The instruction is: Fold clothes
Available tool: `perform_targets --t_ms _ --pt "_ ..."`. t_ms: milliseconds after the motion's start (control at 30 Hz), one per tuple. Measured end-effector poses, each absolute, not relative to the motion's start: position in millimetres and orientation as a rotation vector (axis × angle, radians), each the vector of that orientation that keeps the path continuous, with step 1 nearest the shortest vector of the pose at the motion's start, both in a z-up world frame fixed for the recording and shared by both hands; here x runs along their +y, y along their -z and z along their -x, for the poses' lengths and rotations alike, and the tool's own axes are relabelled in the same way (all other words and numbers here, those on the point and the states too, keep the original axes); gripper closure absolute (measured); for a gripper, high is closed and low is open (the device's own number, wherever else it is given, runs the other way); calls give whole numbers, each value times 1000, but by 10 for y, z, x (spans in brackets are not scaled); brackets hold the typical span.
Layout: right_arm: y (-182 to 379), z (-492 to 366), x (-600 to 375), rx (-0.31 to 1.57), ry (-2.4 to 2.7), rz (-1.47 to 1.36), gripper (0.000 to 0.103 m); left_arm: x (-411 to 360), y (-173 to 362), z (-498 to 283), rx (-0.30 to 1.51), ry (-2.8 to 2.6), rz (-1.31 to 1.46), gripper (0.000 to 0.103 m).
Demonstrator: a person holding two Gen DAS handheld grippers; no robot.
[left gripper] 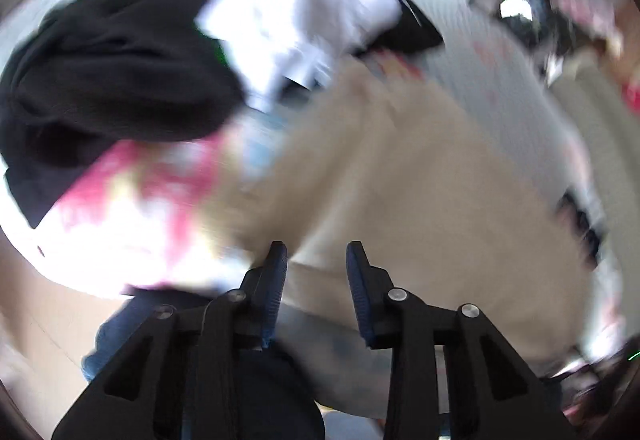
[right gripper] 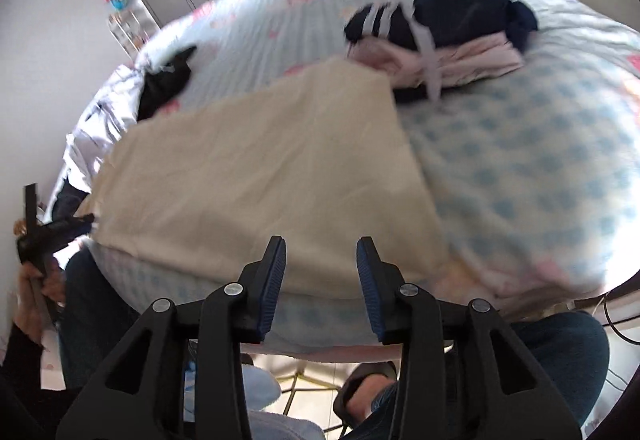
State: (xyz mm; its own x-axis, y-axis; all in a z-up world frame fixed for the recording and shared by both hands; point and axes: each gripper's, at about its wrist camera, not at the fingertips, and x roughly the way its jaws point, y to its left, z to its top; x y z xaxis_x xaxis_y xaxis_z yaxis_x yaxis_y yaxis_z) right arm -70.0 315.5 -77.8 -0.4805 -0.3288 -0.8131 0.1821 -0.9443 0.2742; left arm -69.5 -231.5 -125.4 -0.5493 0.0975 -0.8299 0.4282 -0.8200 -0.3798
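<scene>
A cream garment point(right gripper: 256, 167) lies flat in a rough rectangle on the bed; it also shows blurred in the left wrist view point(left gripper: 400, 179). My right gripper point(right gripper: 321, 246) is open and empty, just over the garment's near edge. My left gripper point(left gripper: 316, 248) is open and empty at the garment's left edge; it also shows from the side in the right wrist view point(right gripper: 86, 220). A pile of unfolded black and white clothes point(left gripper: 160, 39) lies beyond it.
The bed has a blue-checked blanket point(right gripper: 540, 179) and a light floral sheet point(right gripper: 280, 19). A stack of folded pink and dark clothes point(right gripper: 448, 39) sits at the far right. A black garment point(right gripper: 164, 83) lies at the left. My jeans-clad legs point(right gripper: 560, 372) stand against the bed's near edge.
</scene>
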Motion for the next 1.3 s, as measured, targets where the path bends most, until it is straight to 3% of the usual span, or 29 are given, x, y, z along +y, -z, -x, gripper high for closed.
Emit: perform_targets --t_ms 200,367,400,500,700,800,1067,1300 --pt "716 952 2894 -199 2467 -1379 55 -2274 975 1156 738 2626 -1302 62" --pt "702 1123 2580 -168 2434 -1370 51 -2185 1295 1624 525 2581 -1489 63" --pt "707 1126 2540 -160 2428 -1375 48 -2195 1374 1659 482 2559 -1531 65" --pt "786 1141 2486 -151 2416 -1416 47 -2143 1367 1658 434 2591 -1527 92" --pt "976 1226 2535 -159 2388 -1513 47 -2213 1053 1578 474 2615 -1397 96" --pt "951 1237 2566 -184 2398 -1501 47 -2382 1141 1473 477 2587 -1443 96" --pt "1209 1296 2872 -147 2481 -1628 51 -2425 1036 1388 450 2583 -1418 75" --pt "773 1553 2880 -99 2536 -1460 46 -1924 698 1735 392 2835 -1381 61"
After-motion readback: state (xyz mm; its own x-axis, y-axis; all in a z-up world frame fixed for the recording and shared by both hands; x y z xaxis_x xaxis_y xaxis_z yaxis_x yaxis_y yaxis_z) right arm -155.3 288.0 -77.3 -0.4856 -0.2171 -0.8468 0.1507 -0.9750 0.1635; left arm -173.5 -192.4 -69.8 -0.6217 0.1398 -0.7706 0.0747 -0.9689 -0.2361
